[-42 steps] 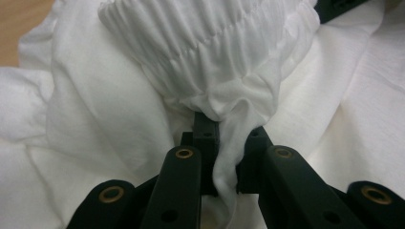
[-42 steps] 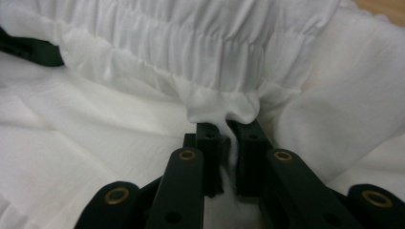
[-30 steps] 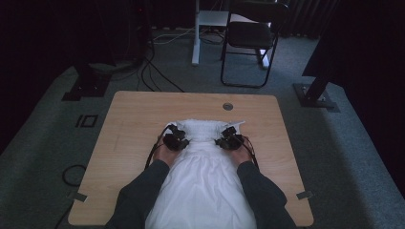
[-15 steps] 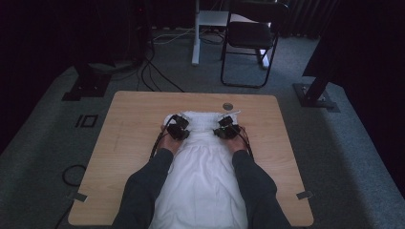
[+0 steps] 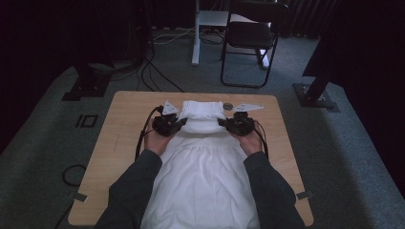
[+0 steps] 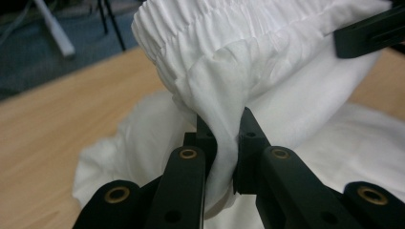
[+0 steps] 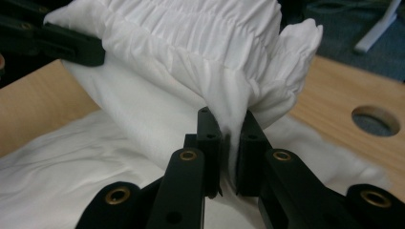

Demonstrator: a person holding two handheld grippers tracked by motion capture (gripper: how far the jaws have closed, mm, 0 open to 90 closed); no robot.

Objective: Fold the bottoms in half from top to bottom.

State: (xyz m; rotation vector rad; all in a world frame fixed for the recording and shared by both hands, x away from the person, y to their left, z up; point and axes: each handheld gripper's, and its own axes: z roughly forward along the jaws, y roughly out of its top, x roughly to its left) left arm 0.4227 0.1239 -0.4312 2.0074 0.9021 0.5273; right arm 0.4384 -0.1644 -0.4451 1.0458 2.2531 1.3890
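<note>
High view: white gathered-waist cloth garment (image 5: 203,157) lies along the centre of the pale wooden table (image 5: 124,129), running from mid-frame down to the bottom edge between the person's two dark sleeves. Its elasticated waistband is lifted off the tabletop at centre frame. Left gripper (image 5: 177,125) sits at the waistband's left end, right gripper (image 5: 223,123) at its right end, both tips pointing inward at the cloth. Black folding chair (image 5: 248,36) stands on the grey carpet at the upper centre, beyond the table.

Left gripper view: jaws rise from the bottom centre, closed tight on a pinched fold of the white garment (image 6: 239,71), cloth squeezed between the pads at mid-frame. Ruched waistband spans the top of the frame. The other gripper's black jaw tip enters at the upper right, touching the same band. Table surface shows at the left.

Right gripper view: jaws clamp a fold of the garment (image 7: 191,43) at the centre, cloth pressed between them. Waistband arches across the upper frame. Round hole in the tabletop (image 7: 376,120) sits at the right edge.
</note>
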